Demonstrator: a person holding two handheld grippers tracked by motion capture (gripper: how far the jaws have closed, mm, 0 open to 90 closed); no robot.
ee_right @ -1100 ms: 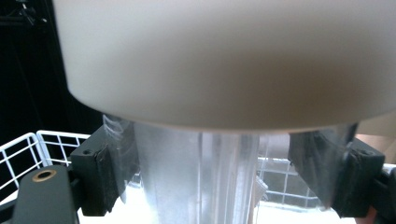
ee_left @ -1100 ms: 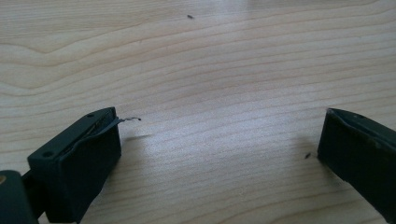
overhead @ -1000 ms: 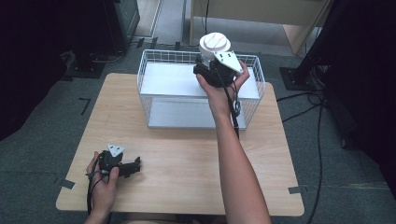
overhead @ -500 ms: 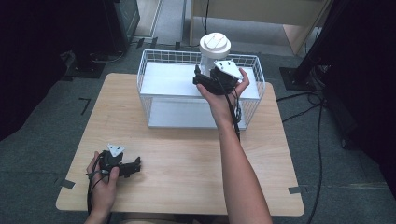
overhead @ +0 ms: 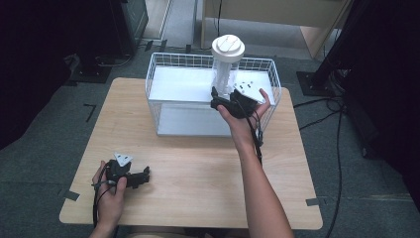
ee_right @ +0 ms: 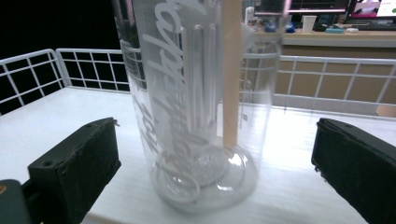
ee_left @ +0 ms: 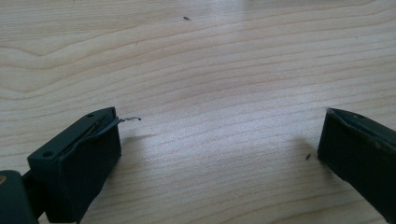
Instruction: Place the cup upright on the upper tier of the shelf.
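The right gripper (overhead: 216,97) is seen with its jaws spread wide, having just been opening, and a clear plastic tumbler (ee_right: 196,102) stands between them untouched by either pad, with a gap on both sides. The tumbler is set upright on the white floor of a white wire basket (overhead: 163,69), near the basket's right half, and is topped by a white lid (overhead: 228,47); pale lettering is printed down its wall and a straw-like tube is seen inside it. The basket is placed at the far side of a wooden table (overhead: 198,168). The left gripper (overhead: 143,174) is held low over the near left part of the table, well apart from the basket, its jaws parted wide with nothing but bare wood between them.
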